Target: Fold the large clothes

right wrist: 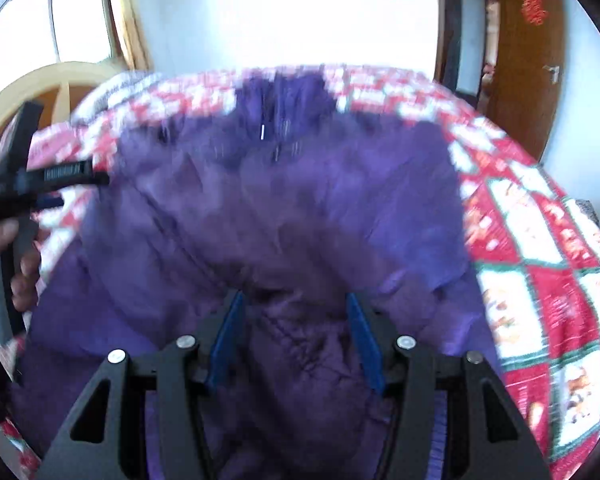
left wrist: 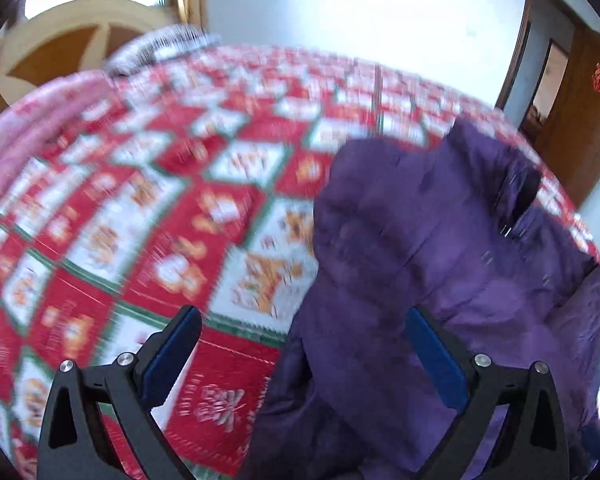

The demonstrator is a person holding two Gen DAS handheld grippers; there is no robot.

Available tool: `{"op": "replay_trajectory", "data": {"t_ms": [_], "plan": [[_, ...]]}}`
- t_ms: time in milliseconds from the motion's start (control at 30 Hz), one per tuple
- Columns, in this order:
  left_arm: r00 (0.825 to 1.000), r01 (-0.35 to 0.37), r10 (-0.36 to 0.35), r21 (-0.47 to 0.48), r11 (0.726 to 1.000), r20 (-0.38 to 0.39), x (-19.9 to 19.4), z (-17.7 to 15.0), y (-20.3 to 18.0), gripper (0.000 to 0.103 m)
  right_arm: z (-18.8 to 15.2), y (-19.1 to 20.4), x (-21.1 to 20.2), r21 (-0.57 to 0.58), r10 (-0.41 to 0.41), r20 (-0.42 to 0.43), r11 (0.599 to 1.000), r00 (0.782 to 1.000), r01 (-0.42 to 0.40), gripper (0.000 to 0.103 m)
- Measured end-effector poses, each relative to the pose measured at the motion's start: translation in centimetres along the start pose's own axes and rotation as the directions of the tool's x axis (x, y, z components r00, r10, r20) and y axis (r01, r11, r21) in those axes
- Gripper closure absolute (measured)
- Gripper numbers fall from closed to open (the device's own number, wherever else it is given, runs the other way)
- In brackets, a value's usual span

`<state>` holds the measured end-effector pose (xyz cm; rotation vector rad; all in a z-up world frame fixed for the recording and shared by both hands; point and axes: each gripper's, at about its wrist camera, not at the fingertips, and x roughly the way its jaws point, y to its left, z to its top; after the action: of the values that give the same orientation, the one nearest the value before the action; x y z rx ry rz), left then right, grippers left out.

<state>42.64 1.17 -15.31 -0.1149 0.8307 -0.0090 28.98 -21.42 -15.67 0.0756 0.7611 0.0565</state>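
Right gripper [right wrist: 294,336]: fingers half apart, a bunched fold of the purple jacket [right wrist: 260,208] between them, grip uncertain; left gripper [left wrist: 302,354]: fingers wide apart, empty, over the jacket's left edge on the bed [left wrist: 148,200]; jacket runs away from both, 2 grippers pitched down, right nearer.
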Motion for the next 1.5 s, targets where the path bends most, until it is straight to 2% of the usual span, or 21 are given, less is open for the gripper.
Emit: {"op": "replay_trajectory", "data": {"t_ms": [67,133,233,367,467,700,1500], "plan": [[0.999,0.030,-0.030,0.015,0.999,0.030,-1.4,0.6,-1.2,0.001,1.3,0.0,-1.4,0.006,-0.002,0.053,1.000,0.999,0.002,0.045],[0.998,0.066,-0.067,0.054,0.996,0.021,-1.6,1.2,-3.4,0.001,2.5,0.3,-1.0,-0.005,-0.015,0.051,1.000,0.999,0.016,0.044],[0.999,0.036,-0.037,0.092,0.995,0.002,0.3,1.5,-5.8,0.001,3.3,0.3,1.6,0.000,-0.065,0.007,0.998,0.998,0.065,0.044],[0.995,-0.043,0.054,0.123,0.991,-0.084,4.9,0.8,-6.7,0.001,2.2,-1.5,5.1,0.061,-0.063,-0.094,0.996,0.994,0.069,0.045],[0.977,-0.012,0.026,0.065,0.998,-0.210,8.0,0.1,-5.4,0.001,1.4,-1.8,5.8,0.062,-0.057,-0.107,0.996,0.993,0.064,0.045],[0.976,-0.025,0.041,0.075,0.997,-0.213,8.4,-0.2,-5.6,0.001,0.5,-0.8,6.2,0.002,-0.117,-0.094,0.993,0.989,0.118,0.043],[0.975,-0.018,0.031,0.062,0.998,-0.221,9.7,-0.4,-5.4,0.001,0.3,0.3,7.6,-0.028,-0.161,-0.091,0.987,0.983,0.159,0.041]]}}
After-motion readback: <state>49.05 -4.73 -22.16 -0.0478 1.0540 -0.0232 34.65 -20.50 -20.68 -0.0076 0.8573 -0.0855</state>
